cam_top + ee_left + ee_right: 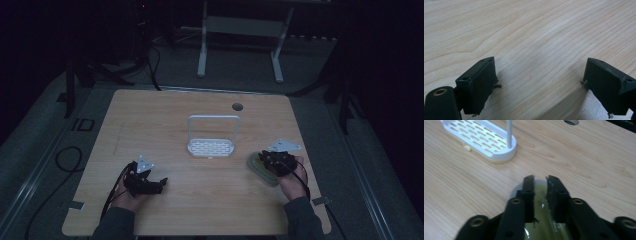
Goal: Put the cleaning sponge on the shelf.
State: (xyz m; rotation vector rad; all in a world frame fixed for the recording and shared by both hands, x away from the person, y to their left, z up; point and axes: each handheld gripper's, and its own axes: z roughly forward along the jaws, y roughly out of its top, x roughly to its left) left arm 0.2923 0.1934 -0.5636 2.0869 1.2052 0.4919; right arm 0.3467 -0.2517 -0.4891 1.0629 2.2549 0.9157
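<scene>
My right gripper (pixel 265 158) sits at the table's right side, over a greenish see-through dish (pixel 258 169) with a pale rim. In the right gripper view its jaws (pixel 540 178) stand a narrow gap apart, open. The dish (pixel 540 202) shows through that gap, and its far rim lies just under the tips. At the front left, my left gripper (pixel 158 183) rests low over the wooden table (pixel 200 205). Its jaws (pixel 540 61) are wide open with only bare wood between them.
A white slotted rack (pixel 211 148) with a tall hoop handle stands in the middle of the table, up and left of the dish in the right gripper view (pixel 481 142). A round cable hole (pixel 237 106) lies near the far edge. The room around is dark.
</scene>
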